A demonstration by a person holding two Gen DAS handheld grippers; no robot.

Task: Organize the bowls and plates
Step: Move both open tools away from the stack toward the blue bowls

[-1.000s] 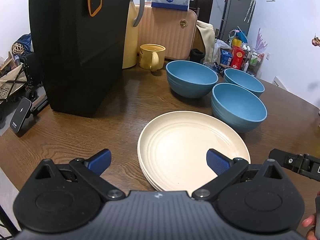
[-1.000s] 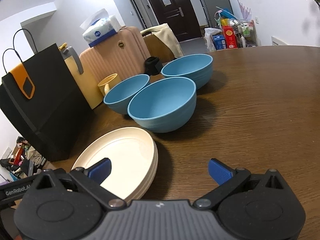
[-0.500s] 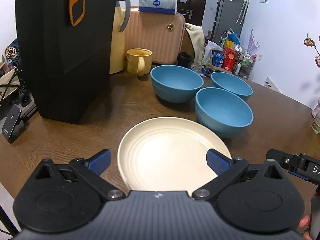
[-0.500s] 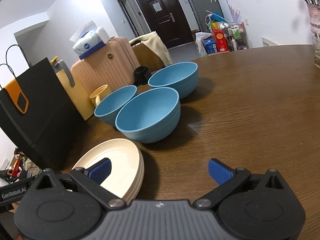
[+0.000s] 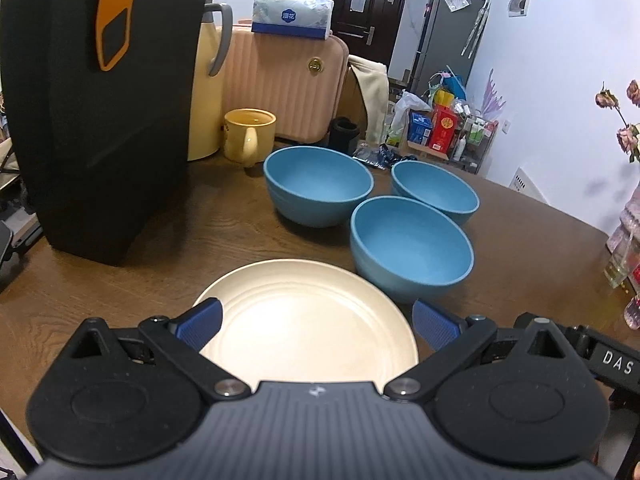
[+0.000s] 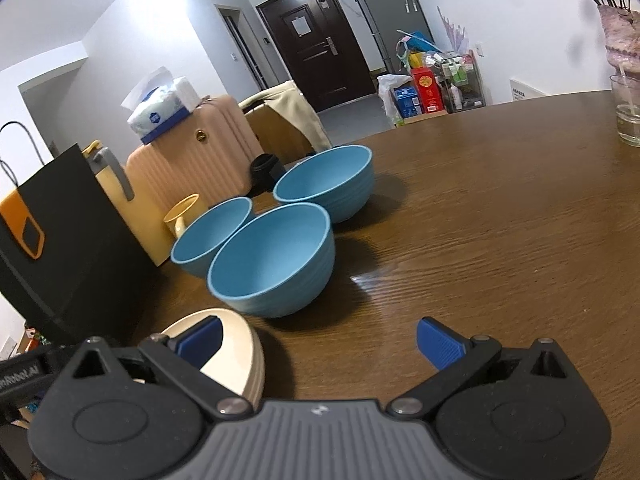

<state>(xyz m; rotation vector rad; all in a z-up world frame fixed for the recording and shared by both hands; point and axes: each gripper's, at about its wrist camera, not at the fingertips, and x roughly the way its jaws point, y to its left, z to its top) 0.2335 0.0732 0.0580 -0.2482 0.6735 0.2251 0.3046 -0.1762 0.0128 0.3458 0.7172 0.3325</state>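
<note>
A stack of cream plates (image 5: 308,316) lies on the wooden table (image 5: 224,232), straight under my open, empty left gripper (image 5: 316,326). Three blue bowls stand apart behind it: a near one (image 5: 412,246), a far left one (image 5: 318,186) and a far right one (image 5: 434,190). In the right wrist view my right gripper (image 6: 318,342) is open and empty, just right of the plates (image 6: 240,356), with the near bowl (image 6: 272,260) ahead and the other two bowls (image 6: 212,234) (image 6: 324,184) behind it.
A black paper bag (image 5: 92,112) stands at the left. A yellow jug (image 5: 208,76), a yellow mug (image 5: 249,134) and a pink suitcase (image 5: 280,88) with a tissue pack (image 5: 292,12) are at the back. A glass (image 6: 628,112) and a vase of flowers (image 6: 620,40) stand far right.
Both grippers have pulled back and turned slightly right; the plates and bowls sit lower and further left in view. Nothing on the table has moved, and both grippers stay open.
</note>
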